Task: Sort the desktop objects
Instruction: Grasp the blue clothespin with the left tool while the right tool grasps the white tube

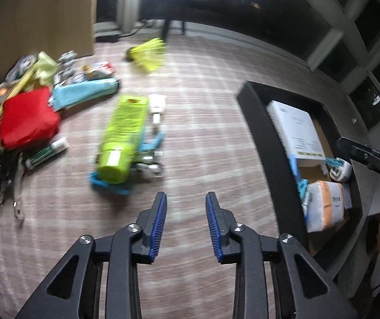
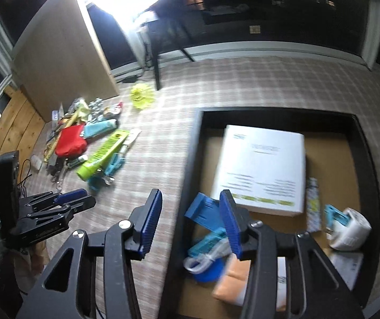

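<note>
Tray (image 2: 190, 159) holds white box (image 2: 261, 167), perhaps tissues (blurred) (image 2: 232, 284).

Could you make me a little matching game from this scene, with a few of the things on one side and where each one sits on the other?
Things:
1. white booklet
2. red pouch
3. yellow shuttlecock
4. lime-green tube

Places:
A. alone on the checked cloth, far side
B. inside the black tray
C. in the cluttered pile at the left
D. on the cloth, lying across blue items

Pairs: 1-B, 2-C, 3-A, 4-D
</note>
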The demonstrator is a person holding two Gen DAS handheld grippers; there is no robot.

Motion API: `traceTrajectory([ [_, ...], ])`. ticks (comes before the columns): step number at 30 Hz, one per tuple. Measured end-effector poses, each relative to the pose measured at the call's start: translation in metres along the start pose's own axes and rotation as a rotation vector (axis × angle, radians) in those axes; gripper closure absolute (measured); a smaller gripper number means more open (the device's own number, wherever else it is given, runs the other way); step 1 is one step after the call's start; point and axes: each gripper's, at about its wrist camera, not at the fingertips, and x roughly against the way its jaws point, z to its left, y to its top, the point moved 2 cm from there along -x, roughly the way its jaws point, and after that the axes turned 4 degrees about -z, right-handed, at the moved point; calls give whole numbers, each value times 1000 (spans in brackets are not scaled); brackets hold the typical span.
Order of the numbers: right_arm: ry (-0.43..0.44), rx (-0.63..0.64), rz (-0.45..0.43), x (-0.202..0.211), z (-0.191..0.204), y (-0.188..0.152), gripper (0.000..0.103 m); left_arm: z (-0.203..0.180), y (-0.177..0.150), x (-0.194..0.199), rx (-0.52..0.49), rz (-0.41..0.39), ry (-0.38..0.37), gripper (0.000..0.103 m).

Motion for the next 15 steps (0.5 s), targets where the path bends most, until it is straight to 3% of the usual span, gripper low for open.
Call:
traceTrajectory([
  [2,5,20,8,-9,16,9,52,14,1,-3,17,7,-7,79],
  [9,34,40,36,-45,56,40,51,41,5,-23,46,45,-37,94],
  [15,40,52,58,-71,74,54,51,55,13,-29,47,43,-28,98],
])
